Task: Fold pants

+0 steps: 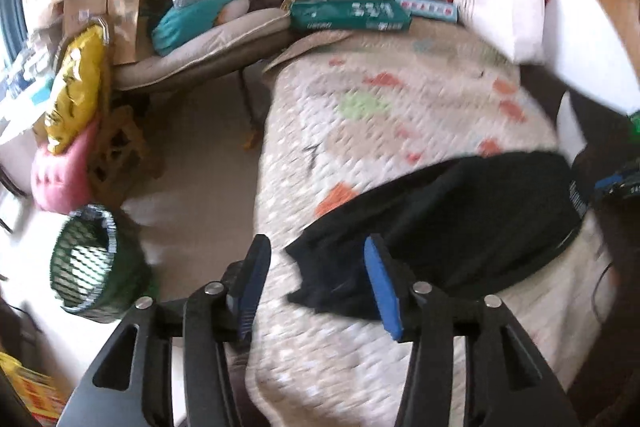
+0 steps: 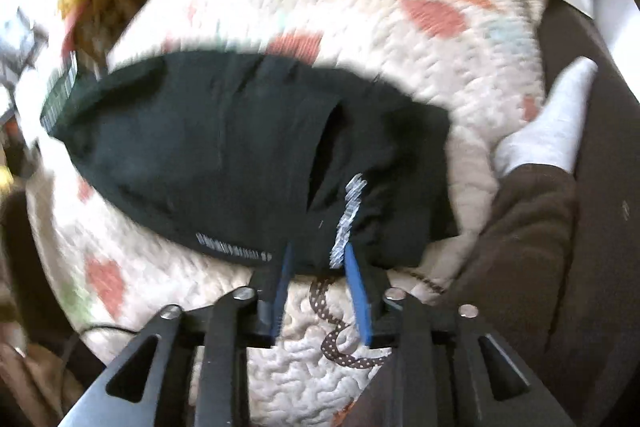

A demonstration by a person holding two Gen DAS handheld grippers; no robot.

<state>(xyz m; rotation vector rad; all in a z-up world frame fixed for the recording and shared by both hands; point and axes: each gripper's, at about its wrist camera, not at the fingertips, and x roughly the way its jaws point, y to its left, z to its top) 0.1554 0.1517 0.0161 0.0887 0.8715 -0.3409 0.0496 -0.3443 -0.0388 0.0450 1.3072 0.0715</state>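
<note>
Left gripper [image 1: 316, 247] spread wide, empty; right gripper [image 2: 316, 251] parted at the pants [image 2: 224, 147] edge ahead. Risk: snagging quilt [image 2: 320, 7] underneath.

Both grippers low, jaws apart

The left gripper [image 1: 316, 259] hangs with its blue pads spread wide, nothing between them. The right gripper [image 2: 318, 259] (its opening narrower) has its fingertips parted at the edge of the black pants [image 2: 224, 147], not clamped on them.
</note>
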